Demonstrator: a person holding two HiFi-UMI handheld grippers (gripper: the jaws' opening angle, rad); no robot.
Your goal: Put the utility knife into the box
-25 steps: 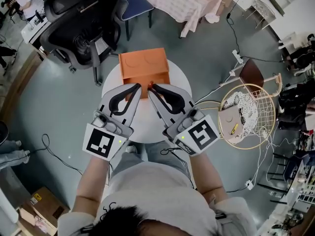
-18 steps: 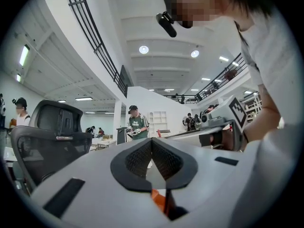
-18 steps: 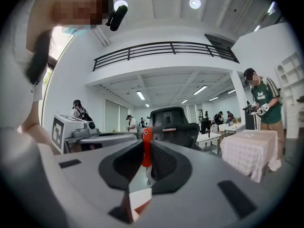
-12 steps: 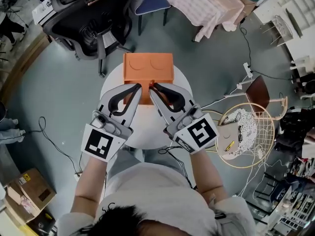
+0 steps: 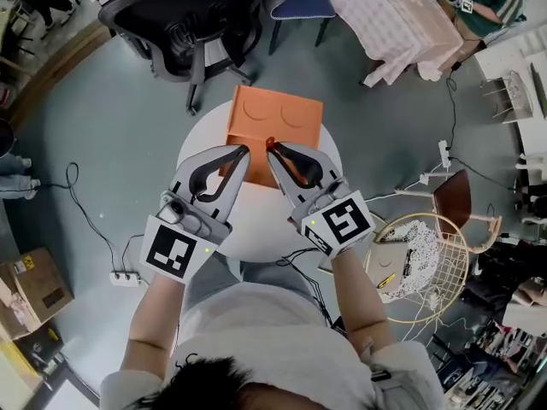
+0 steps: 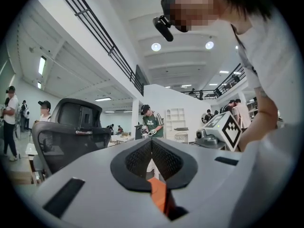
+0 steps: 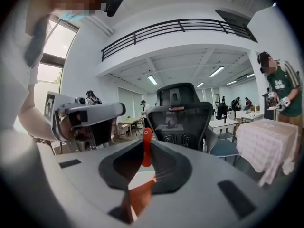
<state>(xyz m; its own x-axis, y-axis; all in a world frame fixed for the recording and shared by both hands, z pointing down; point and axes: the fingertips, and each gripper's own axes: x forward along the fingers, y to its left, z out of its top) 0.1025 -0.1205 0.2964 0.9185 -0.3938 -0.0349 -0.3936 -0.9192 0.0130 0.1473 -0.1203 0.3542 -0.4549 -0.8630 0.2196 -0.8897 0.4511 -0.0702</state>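
At the edge of the box [image 5: 278, 114], right hand-held gripper [image 5: 270, 146] pinches a red piece [image 7: 147, 146]; left hand-held gripper [image 5: 245, 150] sits closed.

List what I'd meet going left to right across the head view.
A cardboard box → power strip → left gripper → right gripper, shut on the knife → wire basket.

The box [image 5: 275, 116] is orange, the table [image 5: 256, 222] white.
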